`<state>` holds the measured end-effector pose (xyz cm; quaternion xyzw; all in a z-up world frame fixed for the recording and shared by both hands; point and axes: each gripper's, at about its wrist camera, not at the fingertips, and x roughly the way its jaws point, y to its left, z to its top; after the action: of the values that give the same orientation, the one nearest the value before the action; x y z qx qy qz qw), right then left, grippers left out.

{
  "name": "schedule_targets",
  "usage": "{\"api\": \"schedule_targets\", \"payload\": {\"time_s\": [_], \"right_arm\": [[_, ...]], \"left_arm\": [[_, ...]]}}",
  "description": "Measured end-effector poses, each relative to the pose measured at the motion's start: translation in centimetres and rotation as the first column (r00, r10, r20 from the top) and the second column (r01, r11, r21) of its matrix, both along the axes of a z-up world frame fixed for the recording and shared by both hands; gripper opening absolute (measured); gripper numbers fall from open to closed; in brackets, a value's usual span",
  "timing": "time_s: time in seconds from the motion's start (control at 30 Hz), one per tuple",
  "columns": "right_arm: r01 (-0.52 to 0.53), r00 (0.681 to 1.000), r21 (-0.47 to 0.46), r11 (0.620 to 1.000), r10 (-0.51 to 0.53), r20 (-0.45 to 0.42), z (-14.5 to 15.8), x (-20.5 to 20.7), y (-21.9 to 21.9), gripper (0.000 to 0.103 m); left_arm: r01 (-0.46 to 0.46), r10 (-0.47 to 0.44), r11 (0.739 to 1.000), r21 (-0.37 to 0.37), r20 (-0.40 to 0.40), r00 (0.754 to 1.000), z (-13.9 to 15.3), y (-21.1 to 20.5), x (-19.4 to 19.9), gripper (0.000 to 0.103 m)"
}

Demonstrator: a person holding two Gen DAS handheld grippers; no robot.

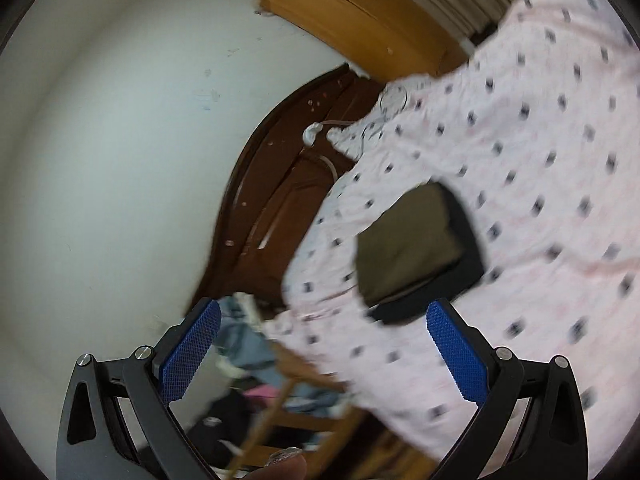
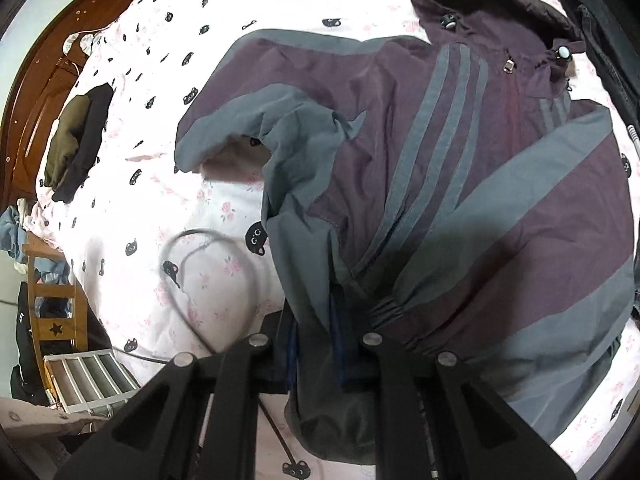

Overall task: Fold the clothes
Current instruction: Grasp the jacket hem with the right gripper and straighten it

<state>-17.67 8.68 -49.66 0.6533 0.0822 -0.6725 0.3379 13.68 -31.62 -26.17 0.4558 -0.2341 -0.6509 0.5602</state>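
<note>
A purple and grey hooded jacket [image 2: 460, 152] lies spread on the bed's white cat-print sheet [image 2: 208, 12]. My right gripper [image 2: 316, 344] is shut on a grey part of the jacket near its lower hem, with fabric bunched between the blue pads. One sleeve [image 2: 256, 128] is folded across toward the left. My left gripper [image 1: 324, 352] is open and empty, held in the air beside the bed, pointing toward the wall. The jacket does not show in the left wrist view.
A folded olive and black pile [image 2: 76, 140] lies near the bed's far corner; it also shows in the left wrist view [image 1: 416, 248]. A grey cable [image 2: 208, 272] loops on the sheet. A wooden chair [image 2: 52, 300] with clothes stands beside the bed. A dark wooden headboard [image 1: 280, 184] lines the wall.
</note>
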Motion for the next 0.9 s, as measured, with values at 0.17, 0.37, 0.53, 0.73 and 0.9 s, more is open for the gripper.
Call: {"api": "schedule_targets", "payload": {"time_s": [0.17, 0.37, 0.53, 0.73, 0.9], "right_arm": [[-0.026, 0.999, -0.011, 1.0, 0.026, -0.019, 0.2, 1.3, -1.4, 0.009], [-0.044, 0.994, 0.034, 0.998, 0.047, -0.099, 0.5, 2.3, -4.1, 0.001], [-0.026, 0.954, 0.235, 0.972, 0.094, -0.284, -0.1, 4.4, -6.3, 0.061], [0.014, 0.849, 0.454, 0.891, 0.229, -0.476, -2.1, 8.6, -9.8, 0.076], [0.014, 0.859, 0.572, 0.82, 0.283, -0.427, -6.4, 7.4, -10.3, 0.029]], "left_arm": [[0.129, -0.148, 0.97, 0.206, 0.078, 0.986, -2.5, 1.0, 4.0, 0.102], [0.323, -0.319, 0.81, 0.49, -0.093, 0.943, -5.9, 7.5, -0.5, 0.102], [0.423, -0.348, 0.682, 0.597, -0.244, 0.905, -7.2, 13.1, -6.0, 0.102], [0.467, -0.314, 0.601, 0.648, -0.346, 0.884, -7.1, 16.2, -8.9, 0.102], [0.495, -0.304, 0.551, 0.672, -0.392, 0.869, -8.6, 17.7, -10.5, 0.102]]}}
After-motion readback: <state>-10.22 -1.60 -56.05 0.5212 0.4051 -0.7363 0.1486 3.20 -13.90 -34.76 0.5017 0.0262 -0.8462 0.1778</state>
